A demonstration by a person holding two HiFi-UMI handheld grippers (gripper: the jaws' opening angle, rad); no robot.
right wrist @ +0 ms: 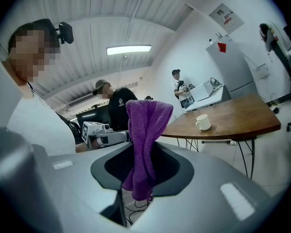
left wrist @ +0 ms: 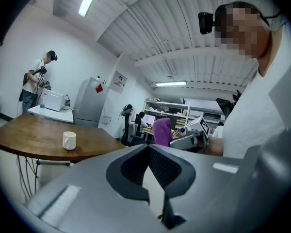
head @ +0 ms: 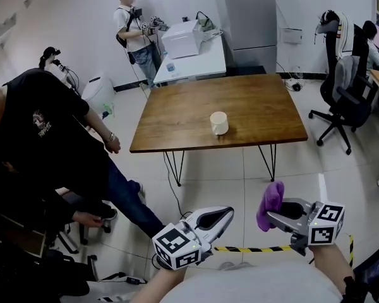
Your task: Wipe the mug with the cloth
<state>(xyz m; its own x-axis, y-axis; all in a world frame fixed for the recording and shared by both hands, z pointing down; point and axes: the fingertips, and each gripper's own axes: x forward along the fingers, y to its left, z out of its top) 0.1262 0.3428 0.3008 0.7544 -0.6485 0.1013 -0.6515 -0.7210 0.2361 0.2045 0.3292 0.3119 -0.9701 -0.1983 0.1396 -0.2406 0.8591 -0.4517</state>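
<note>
A cream mug [head: 219, 123] stands alone on the brown wooden table [head: 177, 118], well ahead of both grippers. My left gripper [head: 226, 215] hovers over the floor in front of the table, shut with nothing between its fingers. My right gripper [head: 271, 217] is beside it, shut on a purple cloth [head: 270, 204] that sticks up from the jaws. In the left gripper view the mug [left wrist: 69, 140] shows at the left and the cloth [left wrist: 162, 131] at centre. In the right gripper view the cloth [right wrist: 144, 140] hangs through the jaws, with the mug [right wrist: 202, 122] far off to the right.
A person in black [head: 38, 144] sits at the left, legs stretched toward the table. Another person [head: 136, 33] stands at the back by a white table [head: 196, 62]. A black office chair [head: 344, 87] is at the right. Yellow-black tape [head: 252, 249] crosses the floor.
</note>
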